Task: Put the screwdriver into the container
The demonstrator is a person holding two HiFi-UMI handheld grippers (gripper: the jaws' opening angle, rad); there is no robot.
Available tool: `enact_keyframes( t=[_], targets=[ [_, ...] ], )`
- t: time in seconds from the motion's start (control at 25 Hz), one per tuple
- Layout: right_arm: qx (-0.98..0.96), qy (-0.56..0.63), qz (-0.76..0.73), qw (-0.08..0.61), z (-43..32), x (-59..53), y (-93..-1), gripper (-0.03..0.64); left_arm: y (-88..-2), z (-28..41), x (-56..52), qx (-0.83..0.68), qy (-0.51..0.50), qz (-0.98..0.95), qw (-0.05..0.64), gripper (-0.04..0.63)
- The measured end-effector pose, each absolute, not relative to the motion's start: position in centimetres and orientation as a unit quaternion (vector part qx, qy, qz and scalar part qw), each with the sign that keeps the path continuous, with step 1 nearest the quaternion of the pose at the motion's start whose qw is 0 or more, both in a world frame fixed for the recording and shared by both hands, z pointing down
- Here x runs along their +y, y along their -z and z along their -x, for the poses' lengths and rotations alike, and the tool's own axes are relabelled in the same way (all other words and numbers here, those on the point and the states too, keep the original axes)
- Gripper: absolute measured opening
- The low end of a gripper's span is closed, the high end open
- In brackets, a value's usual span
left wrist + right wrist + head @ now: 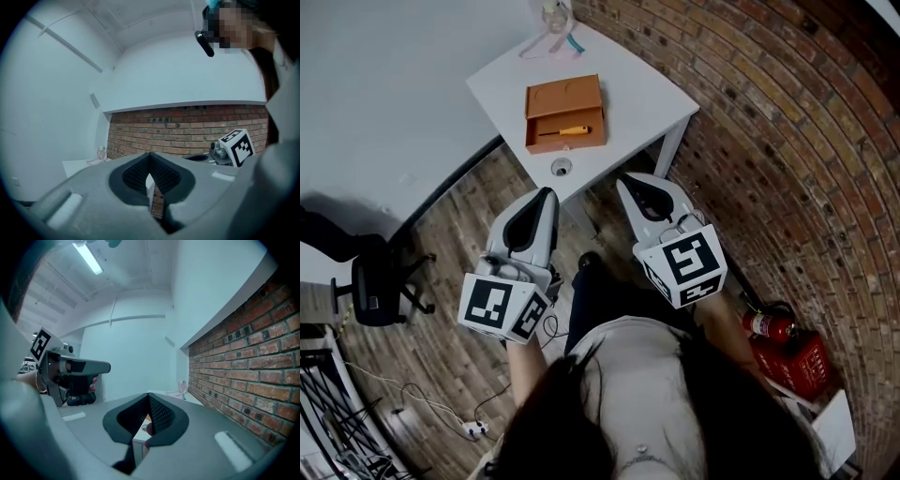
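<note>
An orange-handled screwdriver [567, 131] lies inside the open brown container [567, 145] on the white table [628, 84]. Both grippers hang well short of the table, close to the person's body. The left gripper [547, 193] [150, 161] has its jaws together with nothing between them. The right gripper [628, 181] [149, 399] is likewise shut and empty. Each gripper view shows the other gripper off to the side: the right one's marker cube [238, 146] and the left gripper [70, 373].
A small round object [561, 167] sits near the table's front edge. A glass and a pink item [551, 28] are at the far corner. A brick wall [787, 141] runs along the right. On the floor are a fire extinguisher [769, 323], an office chair [380, 281] and cables [441, 412].
</note>
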State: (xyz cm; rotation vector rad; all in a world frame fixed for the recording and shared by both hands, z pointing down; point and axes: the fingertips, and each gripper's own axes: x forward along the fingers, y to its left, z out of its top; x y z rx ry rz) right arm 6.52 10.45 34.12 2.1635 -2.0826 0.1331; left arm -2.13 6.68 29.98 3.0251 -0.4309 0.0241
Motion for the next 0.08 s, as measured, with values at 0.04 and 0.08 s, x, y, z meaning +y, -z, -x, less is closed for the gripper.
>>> enact_keyframes(
  t=[0.04, 0.08],
  targets=[
    [-0.691, -0.044, -0.718, 0.067, -6.44, 10.58, -34.11, 0.006, -29.96, 2.19, 6.78, -0.141, -0.007, -0.989, 0.043, 0.0],
    [-0.692, -0.044, -0.718, 0.066, -6.38, 10.72, -34.1, 0.006, -29.93, 2.25, 6.88, -0.141, -0.006, -0.989, 0.043, 0.0]
  ],
)
